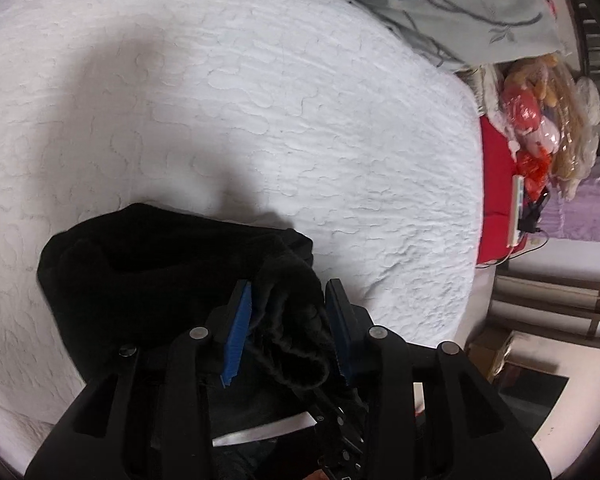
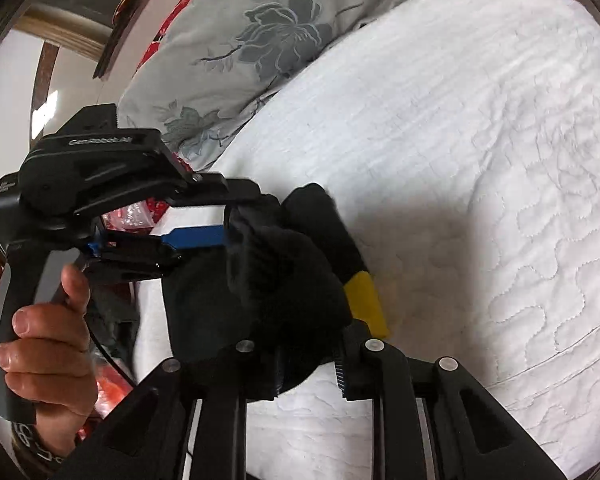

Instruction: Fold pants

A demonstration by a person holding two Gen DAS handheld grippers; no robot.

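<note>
The pants (image 1: pixel 148 264) are lying bunched in a dark heap on the near part of the white quilted bed (image 1: pixel 260 100), with one thick gathered edge rising into both tools. The left gripper (image 1: pixel 286 320) is pinching that bunched hem between its blue pads (image 1: pixel 238 320) — the cloth is filling the gap, so the hold looks firm. The right gripper (image 2: pixel 312 356) is closing on the same black mass from the other side; fabric is hiding most of one finger, and the yellow-tipped finger (image 2: pixel 366 300) is showing beside the cloth, so I judge it to be gripping too.

To do this step well, the two grips should be drawing apart along the edge until it runs taut and straight — then lowering the cloth flat before any fold. A bundled pinch risks trapping several layers together.
</note>
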